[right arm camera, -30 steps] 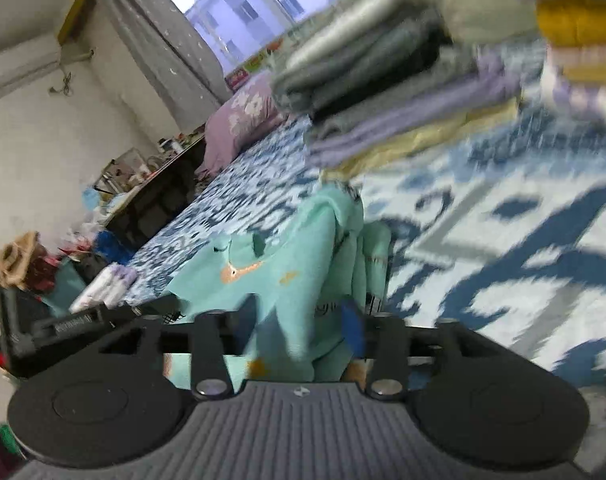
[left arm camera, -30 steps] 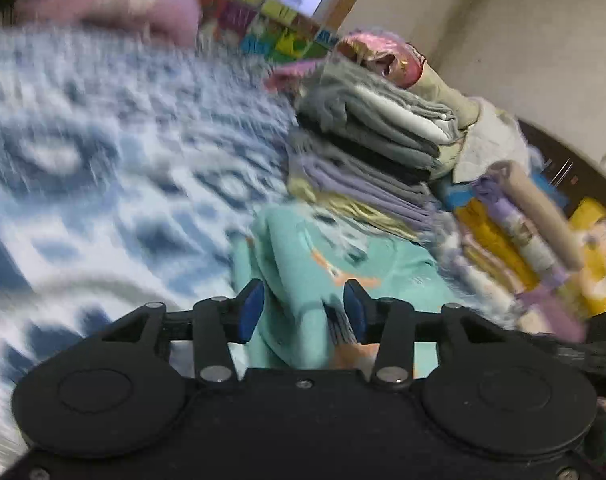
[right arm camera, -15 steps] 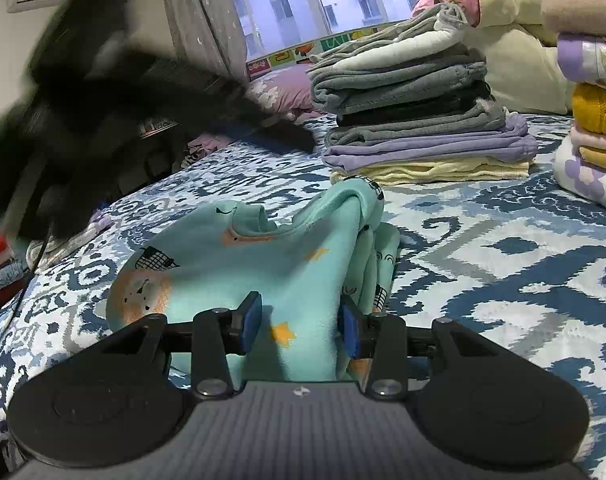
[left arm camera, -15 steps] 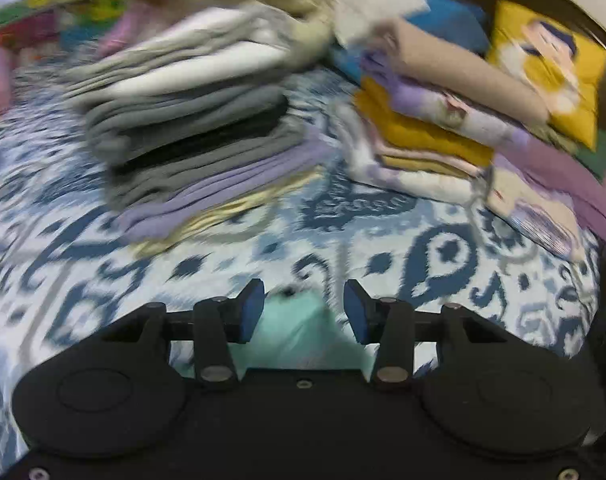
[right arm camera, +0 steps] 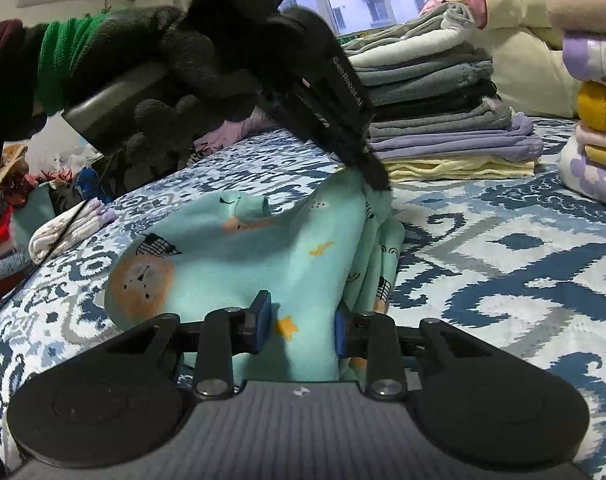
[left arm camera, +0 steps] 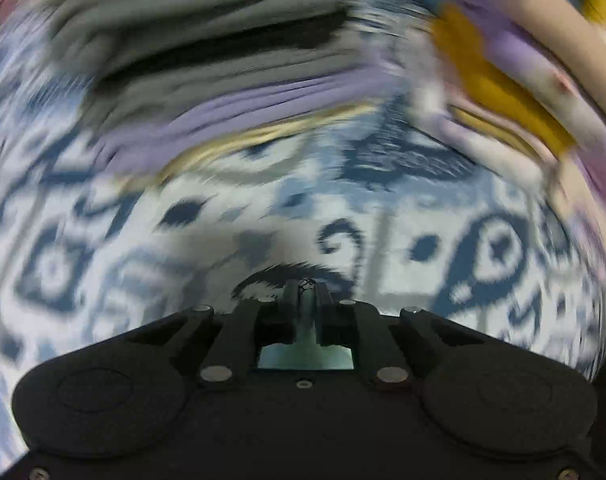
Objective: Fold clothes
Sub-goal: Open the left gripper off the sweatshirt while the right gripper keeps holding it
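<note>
Now that your left gripper (right arm camera: 377, 178) has swung over & just clamped the mint garment's (right arm camera: 239, 264) far corner, right gripper (right arm camera: 301, 326) has been closing on the near edge, cloth between; garment's mid-bedspread (right arm camera: 503, 280), both ends nearly secured, so fold's prob next.

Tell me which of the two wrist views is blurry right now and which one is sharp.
Left wrist view: bedspread and folded stacks smeared by motion blur, only the left hand-held gripper crisp. Right wrist view: mostly sharp, teal garment clear under window daylight, fisheye bending the edges.
</note>
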### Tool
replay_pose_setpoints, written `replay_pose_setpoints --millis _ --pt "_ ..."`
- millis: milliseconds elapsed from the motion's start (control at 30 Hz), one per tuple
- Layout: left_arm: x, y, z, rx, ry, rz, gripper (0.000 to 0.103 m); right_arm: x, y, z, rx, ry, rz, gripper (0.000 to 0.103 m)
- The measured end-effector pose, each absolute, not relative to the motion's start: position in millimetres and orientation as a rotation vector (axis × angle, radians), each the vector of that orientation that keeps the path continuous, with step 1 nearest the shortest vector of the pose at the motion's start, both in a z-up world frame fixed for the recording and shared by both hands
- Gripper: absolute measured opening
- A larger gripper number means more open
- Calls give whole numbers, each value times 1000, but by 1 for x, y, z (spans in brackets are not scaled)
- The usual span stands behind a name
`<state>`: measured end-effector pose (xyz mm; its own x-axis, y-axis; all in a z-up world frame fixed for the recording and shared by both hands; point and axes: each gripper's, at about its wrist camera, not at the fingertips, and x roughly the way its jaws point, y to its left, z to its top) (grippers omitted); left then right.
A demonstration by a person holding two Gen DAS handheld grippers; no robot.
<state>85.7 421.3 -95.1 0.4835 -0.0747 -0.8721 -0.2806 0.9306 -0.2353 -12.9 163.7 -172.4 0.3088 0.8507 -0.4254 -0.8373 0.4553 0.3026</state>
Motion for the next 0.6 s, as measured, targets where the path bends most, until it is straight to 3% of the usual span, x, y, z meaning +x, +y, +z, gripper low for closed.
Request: replay_pose_setpoints --millis 100,200,267,367,533,600 --pt "82 435 -93 -474 1045 175 12 -13 163 -173 29 578 1116 32" --pt "78 429 -81 -392 1016 228 38 -15 162 -172 26 570 1114 32" --pt "74 422 -63 -294 962 249 35 -15 162 -172 30 562 1113 32" --pt "78 407 -44 -195 940 198 46 -18 161 -170 24 552 1109 32" --pt "103 367 -69 99 1124 144 47 -17 161 -170 25 552 1108 32" --pt "103 355 -83 207 1184 137 23 -16 161 -171 29 555 1109 32"
